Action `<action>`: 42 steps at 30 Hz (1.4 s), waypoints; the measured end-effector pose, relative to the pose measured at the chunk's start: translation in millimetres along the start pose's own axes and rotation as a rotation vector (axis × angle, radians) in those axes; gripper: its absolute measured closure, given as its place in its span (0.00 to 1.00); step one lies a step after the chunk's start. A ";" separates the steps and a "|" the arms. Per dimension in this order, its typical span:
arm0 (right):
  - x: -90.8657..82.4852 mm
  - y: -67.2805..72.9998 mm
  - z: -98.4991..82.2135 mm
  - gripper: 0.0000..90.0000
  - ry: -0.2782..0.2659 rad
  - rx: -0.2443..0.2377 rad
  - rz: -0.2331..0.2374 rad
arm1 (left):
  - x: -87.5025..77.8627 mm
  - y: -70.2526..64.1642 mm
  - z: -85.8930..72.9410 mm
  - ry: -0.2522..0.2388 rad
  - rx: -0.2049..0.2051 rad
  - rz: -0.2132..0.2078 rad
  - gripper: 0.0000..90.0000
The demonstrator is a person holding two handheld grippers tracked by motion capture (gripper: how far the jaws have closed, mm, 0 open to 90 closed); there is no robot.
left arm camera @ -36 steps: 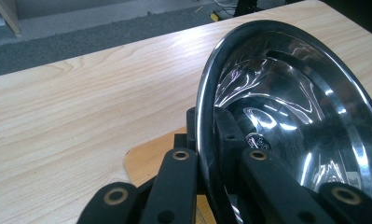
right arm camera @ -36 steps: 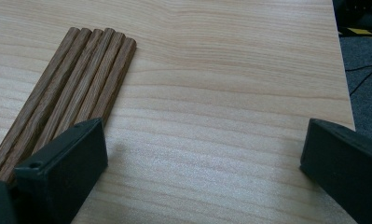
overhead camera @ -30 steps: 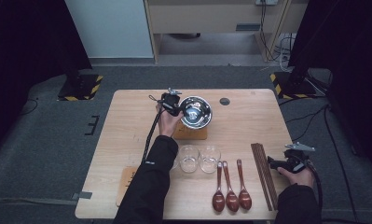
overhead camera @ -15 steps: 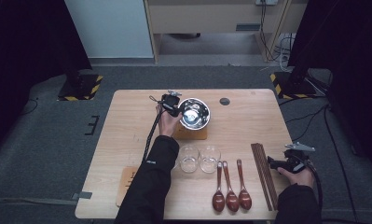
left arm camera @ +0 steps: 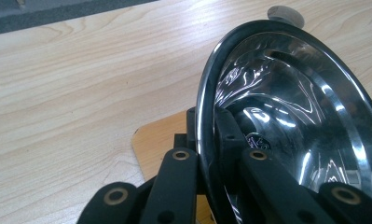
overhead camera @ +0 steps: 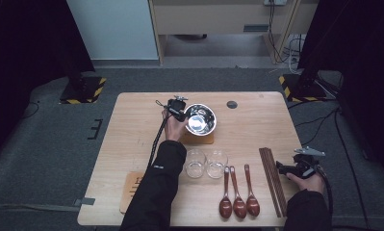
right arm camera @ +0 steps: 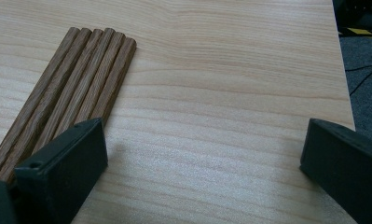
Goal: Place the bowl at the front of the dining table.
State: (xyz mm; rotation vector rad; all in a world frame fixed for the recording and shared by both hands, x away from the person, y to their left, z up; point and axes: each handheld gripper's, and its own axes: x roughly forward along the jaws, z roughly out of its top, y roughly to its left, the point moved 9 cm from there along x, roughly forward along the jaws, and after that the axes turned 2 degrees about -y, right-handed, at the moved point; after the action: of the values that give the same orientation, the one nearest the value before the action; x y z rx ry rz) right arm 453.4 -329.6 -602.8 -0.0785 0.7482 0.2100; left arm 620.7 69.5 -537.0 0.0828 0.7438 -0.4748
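The wooden table (overhead camera: 132, 125) carried everything, and most of it lay toward the near edge. The largest thing on it after the person's left forearm was the steel bowl (overhead camera: 200, 119), which stood tilted over a small wooden coaster (overhead camera: 199, 139) in the middle of the surface, a little toward the far edge, its open mouth turned up and toward the far right corner. The left gripper (overhead camera: 176, 109) was clamped on the bowl's rim at its left side: in the left gripper view one jaw lay inside the polished wall and the other outside it, pinched tight on the rolled rim (left arm camera: 207, 116). So the bowl lay to the right of those jaws, hanging from the rim, and any setting down would turn on levelling it over the coaster below; that is my reading. A second coaster (overhead camera: 132, 190) sat near the near left corner. Two clear glasses (overhead camera: 206, 163) stood side by side nearer the near edge, three wooden spoons (overhead camera: 238, 192) beside them with bowls toward the near edge. Chopsticks (right arm camera: 76, 88) lay bundled near the right edge, long axis running near to far. The right gripper (overhead camera: 295, 168) rested just beside them, jaws wide and empty, the sticks at its left jaw.
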 end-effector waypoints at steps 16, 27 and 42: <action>0.0 0.0 0.0 0.01 0.000 0.000 0.000 | 13.0 2.2 -12.2 0.032 -0.015 -0.003 0.96; 0.0 0.0 0.0 0.01 0.000 0.000 0.000 | 13.7 3.3 -14.8 0.052 -0.004 0.014 0.95; 0.0 0.0 0.0 0.01 0.000 0.000 0.000 | 16.3 9.3 -26.4 0.132 0.016 0.054 0.87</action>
State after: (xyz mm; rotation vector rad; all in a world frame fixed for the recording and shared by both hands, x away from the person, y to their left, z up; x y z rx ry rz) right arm 453.3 -329.6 -602.8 -0.0791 0.7482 0.2097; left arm 618.5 77.7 -568.2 0.1502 0.8654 -0.4269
